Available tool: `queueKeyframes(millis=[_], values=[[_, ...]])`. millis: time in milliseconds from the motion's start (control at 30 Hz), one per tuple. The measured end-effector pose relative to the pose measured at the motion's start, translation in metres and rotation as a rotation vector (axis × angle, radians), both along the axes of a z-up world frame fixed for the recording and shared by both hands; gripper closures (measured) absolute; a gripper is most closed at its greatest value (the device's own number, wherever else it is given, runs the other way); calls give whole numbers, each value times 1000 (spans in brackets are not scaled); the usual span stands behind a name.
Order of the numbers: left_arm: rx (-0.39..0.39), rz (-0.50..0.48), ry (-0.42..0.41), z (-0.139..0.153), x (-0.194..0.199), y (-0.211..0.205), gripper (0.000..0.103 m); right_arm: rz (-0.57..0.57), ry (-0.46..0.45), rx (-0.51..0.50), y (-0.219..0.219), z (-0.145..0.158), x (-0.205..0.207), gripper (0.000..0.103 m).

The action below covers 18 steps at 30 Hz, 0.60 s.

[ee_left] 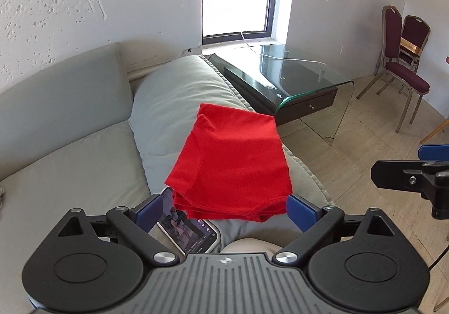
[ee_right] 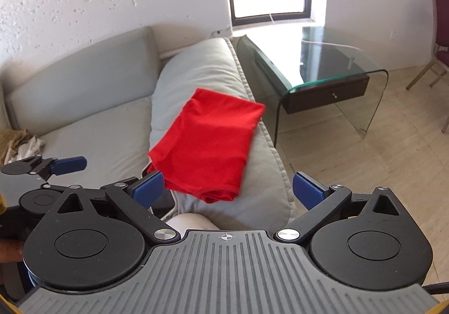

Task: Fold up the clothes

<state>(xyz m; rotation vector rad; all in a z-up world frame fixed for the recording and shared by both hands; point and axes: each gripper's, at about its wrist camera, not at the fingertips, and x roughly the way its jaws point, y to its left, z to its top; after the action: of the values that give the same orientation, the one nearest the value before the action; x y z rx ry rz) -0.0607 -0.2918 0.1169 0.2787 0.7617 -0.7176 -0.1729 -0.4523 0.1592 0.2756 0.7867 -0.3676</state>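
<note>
I see the red garment [ee_left: 230,162] lying folded on the grey sofa armrest [ee_left: 174,95], its near edge partly over a phone [ee_left: 188,227]. My left gripper [ee_left: 224,210] hangs spread wide just short of it, holding nothing. My right gripper [ee_right: 227,190] is likewise agape and empty, near the glass side table [ee_right: 336,67]

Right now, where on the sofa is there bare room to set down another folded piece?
Free: the seat cushion between the backrest and the padded armrest. Crowded: the armrest carries the folded red garment, with a phone tucked at its near edge; crumpled clothes fill the seat's left end.
</note>
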Motion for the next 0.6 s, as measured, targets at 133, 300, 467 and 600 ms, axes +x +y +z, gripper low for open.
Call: queueKeyframes(millis=[133, 300, 467, 600], values=[[-5, 16, -18, 5, -5, 5, 1, 10, 12, -26, 7, 4, -3, 3], [-8, 33, 13, 2, -4, 11, 1, 39, 26, -32, 17, 2, -3, 3], [-8, 28, 22, -2, -5, 7, 2, 42, 45, -31, 21, -5, -1, 3], [-5, 22, 27, -5, -6, 2, 2, 34, 58, -32, 20, -10, -1, 3]])
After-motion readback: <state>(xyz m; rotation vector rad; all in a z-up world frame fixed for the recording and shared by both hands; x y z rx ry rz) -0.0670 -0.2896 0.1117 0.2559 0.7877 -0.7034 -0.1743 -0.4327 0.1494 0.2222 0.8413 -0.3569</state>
